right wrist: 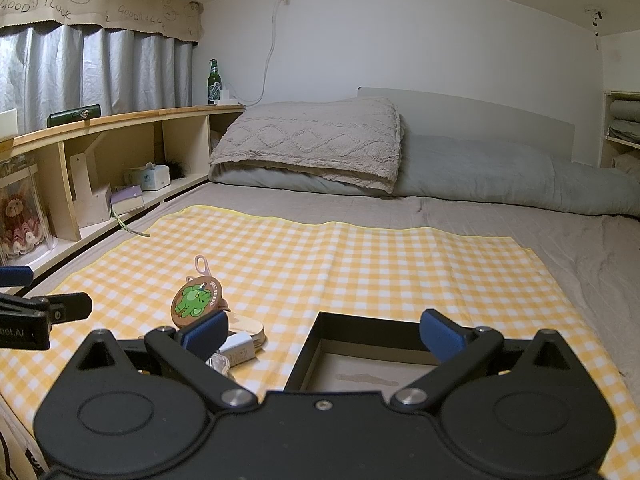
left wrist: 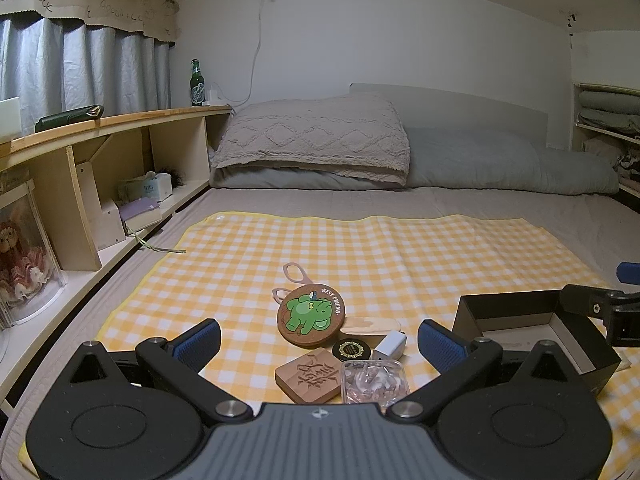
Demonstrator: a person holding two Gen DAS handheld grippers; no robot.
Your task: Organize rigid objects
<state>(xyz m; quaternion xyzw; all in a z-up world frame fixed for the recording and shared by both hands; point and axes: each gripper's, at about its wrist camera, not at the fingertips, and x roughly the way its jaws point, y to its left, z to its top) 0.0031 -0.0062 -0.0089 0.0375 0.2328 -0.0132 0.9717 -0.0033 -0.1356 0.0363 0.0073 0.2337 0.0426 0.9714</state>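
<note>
Apparently early stage: box [right wrist: 360, 364] empty on bed; coaster [left wrist: 310, 314], scissors [left wrist: 292, 276], wooden block [left wrist: 310, 376], black tin [left wrist: 352, 349], charger [left wrist: 390, 345], clear case [left wrist: 372, 380] left of box. Left gripper [left wrist: 318, 344], right gripper [right wrist: 324, 334]: fingers wide apart, holding nothing.

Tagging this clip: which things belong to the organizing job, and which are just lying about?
Job: box, coaster, scissors, wood block, round tin, charger, clear case.
Lying about: bottle, tissue box, pillow.
</note>
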